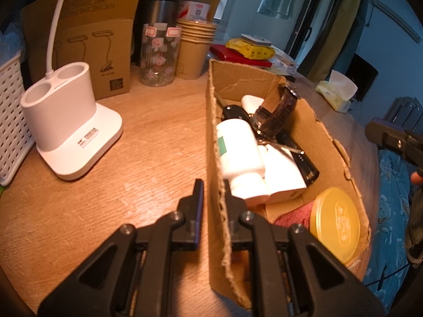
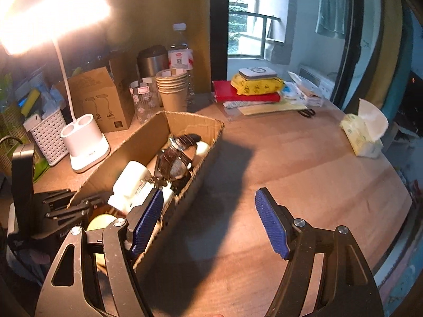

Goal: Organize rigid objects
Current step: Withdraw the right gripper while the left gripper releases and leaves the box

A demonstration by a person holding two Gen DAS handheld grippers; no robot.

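A shallow cardboard box point(image 1: 325, 137) point(image 2: 148, 137) sits on the wooden table. It holds a white bottle point(image 1: 238, 150) point(image 2: 130, 181), a white block point(image 1: 284, 174), a brown leather watch point(image 1: 277, 113) point(image 2: 175, 155), black items and a yellow round tin point(image 1: 335, 224). My left gripper point(image 1: 214, 192) is shut on the box's left wall, one finger outside and one inside. It shows at the left of the right wrist view point(image 2: 60, 206). My right gripper point(image 2: 208, 216) is open and empty, just right of the box above the bare table.
A white lamp base point(image 1: 71, 132) point(image 2: 84, 142), a white basket point(image 1: 10, 121), a lamp carton point(image 1: 87, 50), a floral glass point(image 1: 158, 55), paper cups point(image 1: 194, 50) and bottles stand behind. A red book with a yellow pack point(image 2: 253, 85), scissors point(image 2: 308, 112) and tissues point(image 2: 364, 134) lie right.
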